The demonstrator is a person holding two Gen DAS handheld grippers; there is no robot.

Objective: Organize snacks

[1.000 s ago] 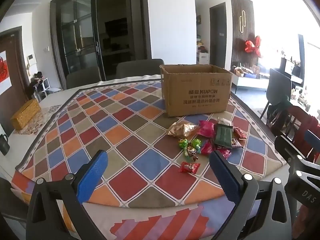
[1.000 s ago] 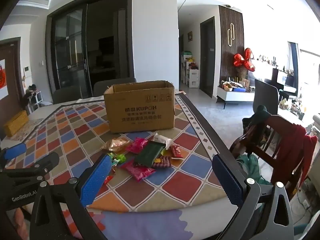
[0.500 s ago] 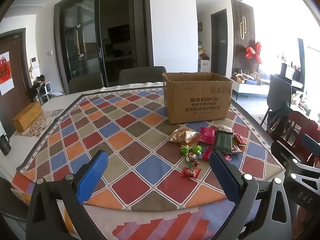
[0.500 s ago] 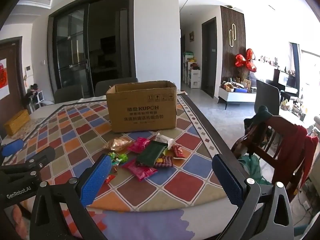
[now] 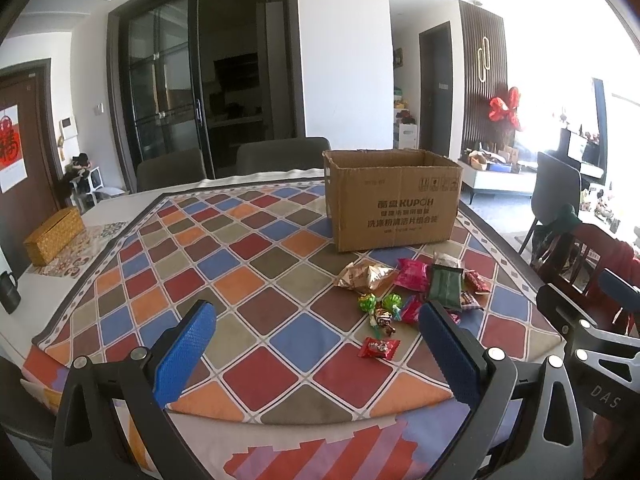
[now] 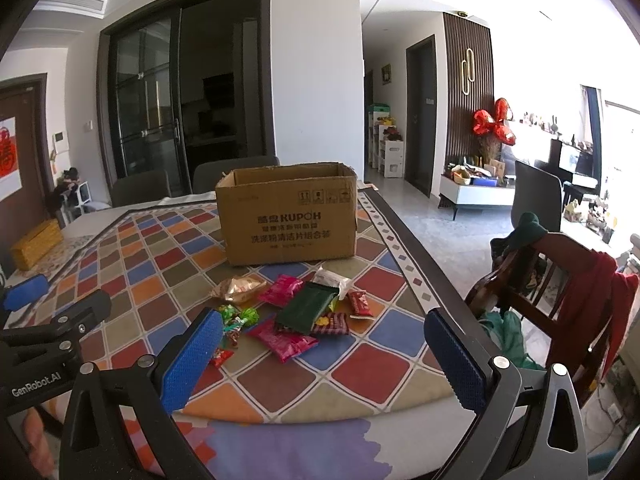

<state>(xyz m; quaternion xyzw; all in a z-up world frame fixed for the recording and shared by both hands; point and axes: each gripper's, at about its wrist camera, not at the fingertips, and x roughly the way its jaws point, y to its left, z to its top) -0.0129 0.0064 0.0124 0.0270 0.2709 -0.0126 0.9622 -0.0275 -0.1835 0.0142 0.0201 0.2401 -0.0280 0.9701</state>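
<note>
Cardboard box (image 5: 392, 198) and snacks (image 6: 298, 312) sit higher in view than before; both tongs (image 5: 316, 350) (image 6: 322, 356) remain spread, empty.

We see the cardboard box (image 5: 394, 200) standing on the counter (image 5: 248, 280), toward its far right part. Just before the box lies the heap of snacks (image 5: 404, 292), with one small packet (image 5: 378, 348) apart at the near edge of the heap. A woven box (image 5: 54, 234) sits far to the left, a mug (image 5: 9, 291) nearer along that edge. Chairs (image 5: 236, 162) stand behind the counter, and another chair (image 6: 560, 280) to its right.
</note>
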